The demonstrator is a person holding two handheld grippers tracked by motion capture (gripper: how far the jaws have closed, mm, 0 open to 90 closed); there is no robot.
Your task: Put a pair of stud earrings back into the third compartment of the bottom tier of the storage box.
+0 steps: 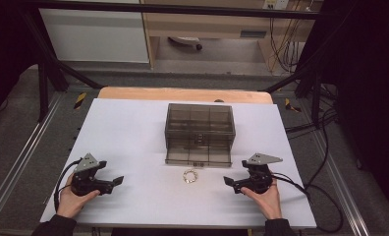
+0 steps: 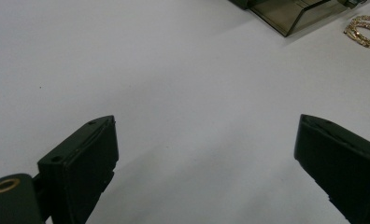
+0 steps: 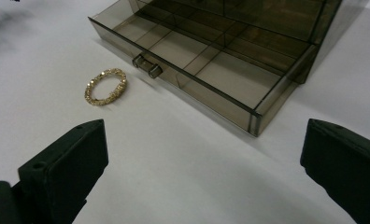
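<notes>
Your left gripper (image 1: 115, 183) and right gripper (image 1: 230, 183) both rest low on the white table (image 1: 133, 128) with jaws spread wide and nothing between them. The gold bracelet (image 1: 190, 175) lies flat on the table between the two grippers, just in front of the pulled-out drawer (image 1: 198, 153) of the smoky plastic box (image 1: 200, 120), near the drawer's handle (image 3: 146, 66) but not touching it.

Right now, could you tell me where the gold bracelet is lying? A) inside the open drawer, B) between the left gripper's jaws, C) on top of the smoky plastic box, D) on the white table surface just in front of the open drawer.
D: the gold bracelet lies flat on the white table surface, just in front of the open drawer near its handle, held by neither gripper.
</notes>
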